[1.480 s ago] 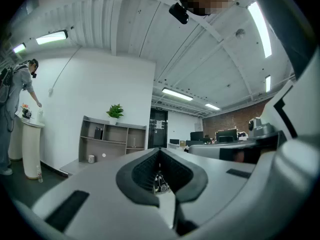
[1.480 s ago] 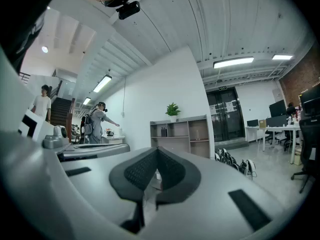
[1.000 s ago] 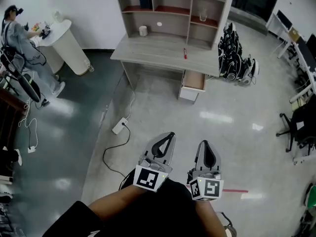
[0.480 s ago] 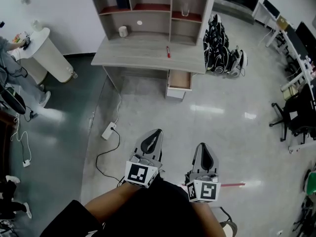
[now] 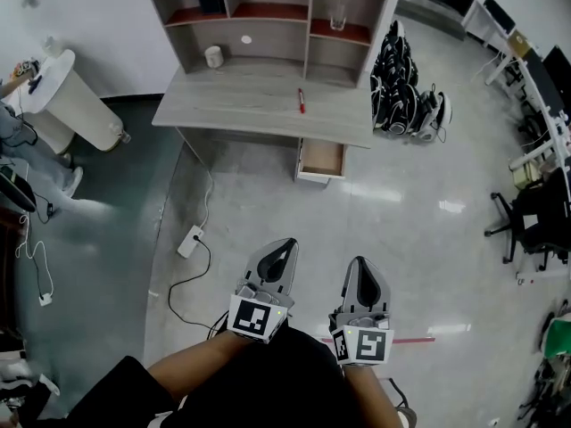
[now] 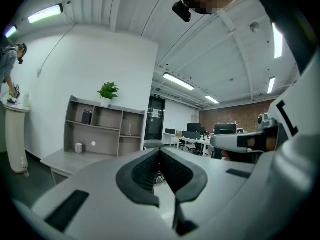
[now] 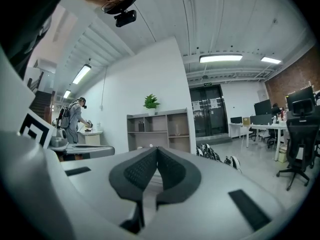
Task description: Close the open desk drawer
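Observation:
A grey wooden desk (image 5: 259, 105) with a shelf hutch stands against the far wall. Its drawer (image 5: 321, 160) hangs pulled out under the right end, open and showing a bare wooden inside. Both grippers are held low in front of me, well short of the desk. My left gripper (image 5: 284, 246) is shut and empty, its jaws pointing at the desk. Beside it my right gripper (image 5: 361, 266) is likewise shut with nothing in it. The desk and hutch (image 6: 97, 129) (image 7: 159, 130) show beyond the closed jaws in both gripper views.
A red marker (image 5: 302, 100) lies on the desktop, a white cup (image 5: 213, 56) at its back. A power strip (image 5: 190, 241) and black cable trail over the floor at left. Black bags (image 5: 406, 87) sit right of the desk. A white round table (image 5: 67, 96) stands far left; office chairs (image 5: 526, 221) stand at right.
The desk and open drawer have drawn nearer and shifted left in the head view as I walk toward them. Both grippers stay shut and side by side.

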`<state>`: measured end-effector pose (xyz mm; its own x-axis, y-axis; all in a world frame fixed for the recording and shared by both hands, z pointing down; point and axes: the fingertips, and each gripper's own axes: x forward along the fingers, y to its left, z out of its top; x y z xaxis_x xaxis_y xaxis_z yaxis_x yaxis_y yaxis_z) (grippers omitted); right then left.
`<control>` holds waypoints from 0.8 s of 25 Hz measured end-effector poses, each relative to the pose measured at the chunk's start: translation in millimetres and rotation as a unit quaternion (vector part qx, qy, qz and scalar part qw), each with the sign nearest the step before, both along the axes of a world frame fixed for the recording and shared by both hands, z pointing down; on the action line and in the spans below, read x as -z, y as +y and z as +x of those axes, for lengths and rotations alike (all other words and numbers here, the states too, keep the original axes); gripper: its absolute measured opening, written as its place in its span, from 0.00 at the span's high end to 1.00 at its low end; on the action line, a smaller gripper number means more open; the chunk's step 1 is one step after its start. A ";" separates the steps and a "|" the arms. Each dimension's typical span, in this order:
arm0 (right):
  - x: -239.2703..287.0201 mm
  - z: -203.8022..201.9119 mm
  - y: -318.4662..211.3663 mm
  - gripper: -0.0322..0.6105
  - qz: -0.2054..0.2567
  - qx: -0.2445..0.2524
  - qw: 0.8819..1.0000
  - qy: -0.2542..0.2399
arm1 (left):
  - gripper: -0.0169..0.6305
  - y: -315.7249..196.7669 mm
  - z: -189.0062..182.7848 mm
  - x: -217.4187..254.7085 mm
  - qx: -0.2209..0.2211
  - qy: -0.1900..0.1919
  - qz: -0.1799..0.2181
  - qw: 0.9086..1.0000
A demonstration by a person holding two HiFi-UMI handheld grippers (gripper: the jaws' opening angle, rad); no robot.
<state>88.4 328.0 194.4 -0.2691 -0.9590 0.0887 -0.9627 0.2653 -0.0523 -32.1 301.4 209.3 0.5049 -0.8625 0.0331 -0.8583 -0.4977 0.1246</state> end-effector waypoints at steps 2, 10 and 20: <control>3.9 -0.5 -22.0 0.92 0.000 -0.006 1.000 -0.003 | 0.95 -18.3 7.8 -2.4 -0.017 0.002 -0.008 1.000; 6.0 -3.0 -93.3 0.92 -0.022 -0.009 0.999 -0.042 | 0.95 -90.5 13.5 -5.2 -0.039 0.005 -0.018 0.999; -12.6 -24.8 -181.5 0.92 -0.047 -0.011 0.998 -0.030 | 0.95 -181.8 -41.8 -19.2 -0.009 0.025 -0.036 0.999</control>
